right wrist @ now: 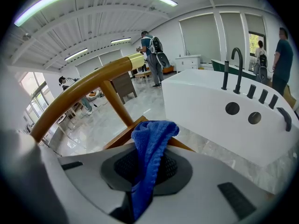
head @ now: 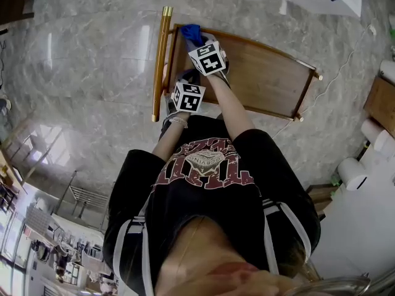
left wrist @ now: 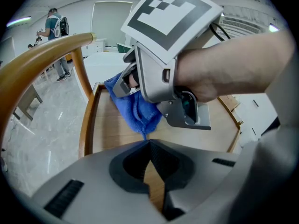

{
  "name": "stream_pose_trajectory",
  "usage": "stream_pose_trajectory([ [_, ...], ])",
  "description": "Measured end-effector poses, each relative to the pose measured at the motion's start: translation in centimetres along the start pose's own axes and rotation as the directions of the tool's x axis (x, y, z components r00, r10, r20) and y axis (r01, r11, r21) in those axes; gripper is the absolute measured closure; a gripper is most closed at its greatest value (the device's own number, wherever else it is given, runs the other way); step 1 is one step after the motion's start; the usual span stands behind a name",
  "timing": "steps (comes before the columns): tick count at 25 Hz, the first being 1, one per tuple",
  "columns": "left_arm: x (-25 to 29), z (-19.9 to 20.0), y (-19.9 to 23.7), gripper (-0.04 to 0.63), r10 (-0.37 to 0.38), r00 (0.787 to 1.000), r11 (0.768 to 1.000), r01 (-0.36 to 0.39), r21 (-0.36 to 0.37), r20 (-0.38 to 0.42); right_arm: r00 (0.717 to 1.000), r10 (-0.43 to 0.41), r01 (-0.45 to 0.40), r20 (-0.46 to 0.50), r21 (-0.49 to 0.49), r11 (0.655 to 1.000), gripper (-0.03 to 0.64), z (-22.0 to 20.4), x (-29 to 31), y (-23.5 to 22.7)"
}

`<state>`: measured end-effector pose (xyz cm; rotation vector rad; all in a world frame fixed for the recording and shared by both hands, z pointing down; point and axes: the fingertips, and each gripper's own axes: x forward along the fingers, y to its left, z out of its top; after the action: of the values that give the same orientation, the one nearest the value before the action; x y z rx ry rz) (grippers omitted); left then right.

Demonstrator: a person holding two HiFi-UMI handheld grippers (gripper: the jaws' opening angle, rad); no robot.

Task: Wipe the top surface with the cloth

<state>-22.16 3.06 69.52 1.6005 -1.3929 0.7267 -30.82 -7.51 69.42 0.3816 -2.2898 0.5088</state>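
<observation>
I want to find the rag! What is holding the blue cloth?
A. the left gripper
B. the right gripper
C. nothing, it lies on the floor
B: the right gripper view shows the blue cloth pinched between the jaws of the right gripper, while the left gripper has its jaws together with nothing between them.

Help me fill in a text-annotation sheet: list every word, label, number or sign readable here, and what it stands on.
Nothing reads cleanly.
Black T-shirt: dark red print with lettering, too warped and small to read.
Left marker cube and right marker cube: black-and-white square patterns only, no letters or digits.
Blue cloth: no label showing.
</observation>
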Motion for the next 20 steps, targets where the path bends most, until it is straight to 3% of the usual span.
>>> stream_pose_trajectory([
  [20,1.5,1.2,-4.1,0.546,-0.040,0.998,0.991,0.045,0.128,-0.044,0.998,-0.060,0.057,0.024,0.092,0.994,0.561,-3.2,-4.3,-4.6],
])
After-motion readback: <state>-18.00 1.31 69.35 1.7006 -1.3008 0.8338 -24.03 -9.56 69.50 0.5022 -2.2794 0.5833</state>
